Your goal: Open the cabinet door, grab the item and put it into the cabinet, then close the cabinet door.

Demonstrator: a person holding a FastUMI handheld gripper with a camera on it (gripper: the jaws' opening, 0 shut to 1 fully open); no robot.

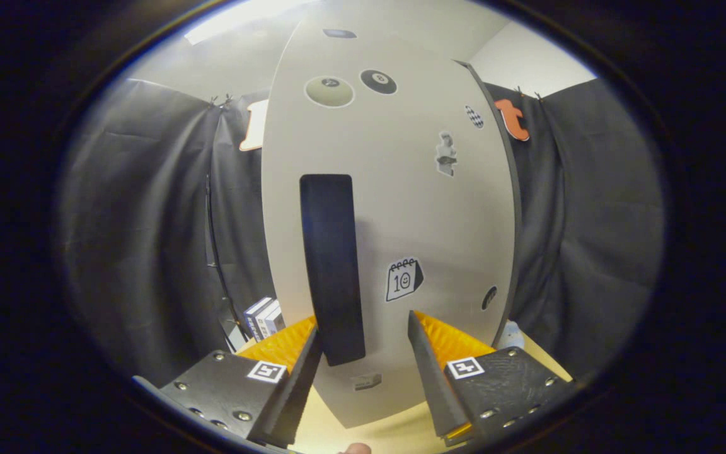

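Observation:
A white cabinet door [401, 208] with several stickers stands right in front of me. Its tall black handle [331, 265] runs vertically down the door's left half. My gripper [363, 353] is open, and the handle's lower end sits between the fingers, close against the left finger [303, 372]. The right finger [429, 372] stands well apart from the handle. Small white and blue boxes [263, 318] stand to the left of the cabinet, beyond the left finger. A dark edge [514, 202] runs down the door's right side; whether the door is ajar I cannot tell.
The cabinet stands on a light wooden tabletop [375, 432]. A pale object [514, 334] peeks out at the cabinet's lower right corner. Black cloth walls [149, 221] hang on both sides. A person's fingertip [357, 449] shows below the fingers.

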